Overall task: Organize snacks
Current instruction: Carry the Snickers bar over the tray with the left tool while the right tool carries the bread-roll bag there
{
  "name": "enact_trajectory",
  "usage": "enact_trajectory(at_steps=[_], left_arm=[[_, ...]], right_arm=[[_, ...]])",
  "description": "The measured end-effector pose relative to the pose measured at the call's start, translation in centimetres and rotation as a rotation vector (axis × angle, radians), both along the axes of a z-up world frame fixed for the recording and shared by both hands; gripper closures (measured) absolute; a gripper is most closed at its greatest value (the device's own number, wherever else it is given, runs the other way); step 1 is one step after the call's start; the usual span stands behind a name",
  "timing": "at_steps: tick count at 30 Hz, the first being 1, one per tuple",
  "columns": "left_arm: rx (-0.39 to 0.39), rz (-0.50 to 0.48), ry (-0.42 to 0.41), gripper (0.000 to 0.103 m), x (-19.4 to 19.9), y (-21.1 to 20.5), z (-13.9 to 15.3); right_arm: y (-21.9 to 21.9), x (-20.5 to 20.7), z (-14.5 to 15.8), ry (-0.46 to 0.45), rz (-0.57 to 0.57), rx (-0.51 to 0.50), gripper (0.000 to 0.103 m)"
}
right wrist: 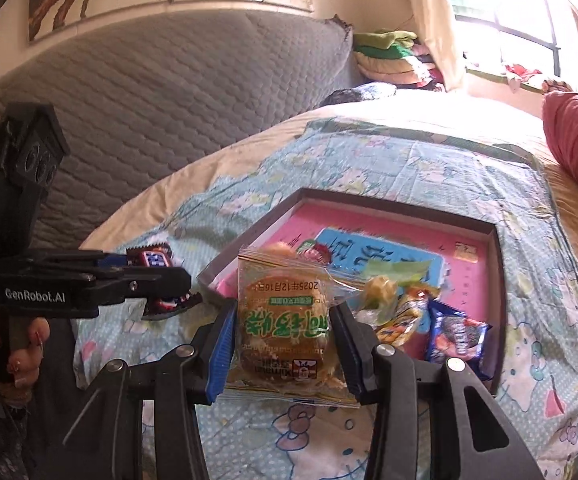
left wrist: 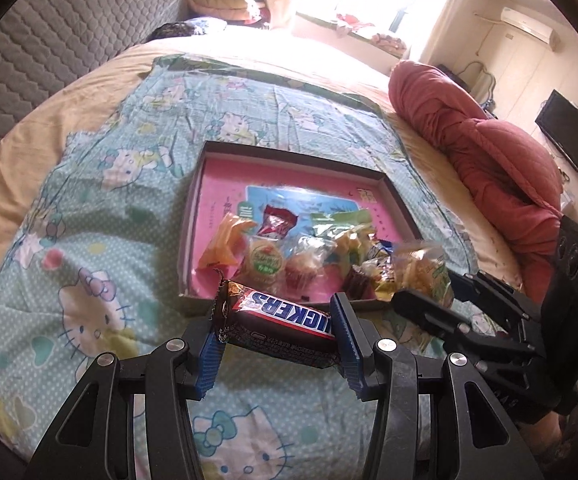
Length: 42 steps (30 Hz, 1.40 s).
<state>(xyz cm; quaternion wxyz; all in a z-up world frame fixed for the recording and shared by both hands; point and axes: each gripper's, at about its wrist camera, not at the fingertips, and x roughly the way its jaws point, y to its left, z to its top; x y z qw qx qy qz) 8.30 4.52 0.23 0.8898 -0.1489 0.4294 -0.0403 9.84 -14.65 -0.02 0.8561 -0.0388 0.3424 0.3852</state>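
My left gripper (left wrist: 277, 340) is shut on a Snickers bar (left wrist: 277, 318), held crosswise above the bedspread just before the near edge of the shallow pink-lined box (left wrist: 293, 160). My right gripper (right wrist: 283, 344) is shut on a clear-wrapped round pastry with green lettering (right wrist: 283, 320), held at the box's near left corner (right wrist: 217, 276). Several wrapped snacks (left wrist: 273, 256) lie along the near side of the box. The right gripper also shows in the left wrist view (left wrist: 429, 292), the left one in the right wrist view (right wrist: 161, 280).
The box sits on a Hello Kitty bedspread (left wrist: 89, 240) over a bed. A red rolled quilt (left wrist: 501, 152) lies to the right. A grey quilted headboard (right wrist: 169, 100) stands behind. A blue cookie packet (right wrist: 457, 336) lies in the box's near right part.
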Motion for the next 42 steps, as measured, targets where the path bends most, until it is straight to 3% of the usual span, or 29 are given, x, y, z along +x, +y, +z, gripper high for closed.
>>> enact_trajectory(at_steps=[12, 18, 27, 42], left_arm=[[0.016, -0.040, -0.029, 0.051, 3.2, -2.7, 0.3], [0.041, -0.058, -0.032, 0.051, 4.7, -3.9, -0.1], [0.053, -0.078, -0.006, 0.052, 6.5, -5.2, -1.5], [0.064, -0.105, 0.037, 0.051, 7.7, -6.8, -3.7]], right_arm=[[-4.1, 3.6, 1.6, 0.003, -0.140, 0.077, 0.057], [-5.4, 5.5, 1.2, 0.020, -0.193, 0.068, 0.057], [-5.8, 7.5, 0.3, 0.033, -0.217, 0.041, 0.057], [-5.6, 8.8, -2.2, 0.138, -0.238, 0.004, 0.057]])
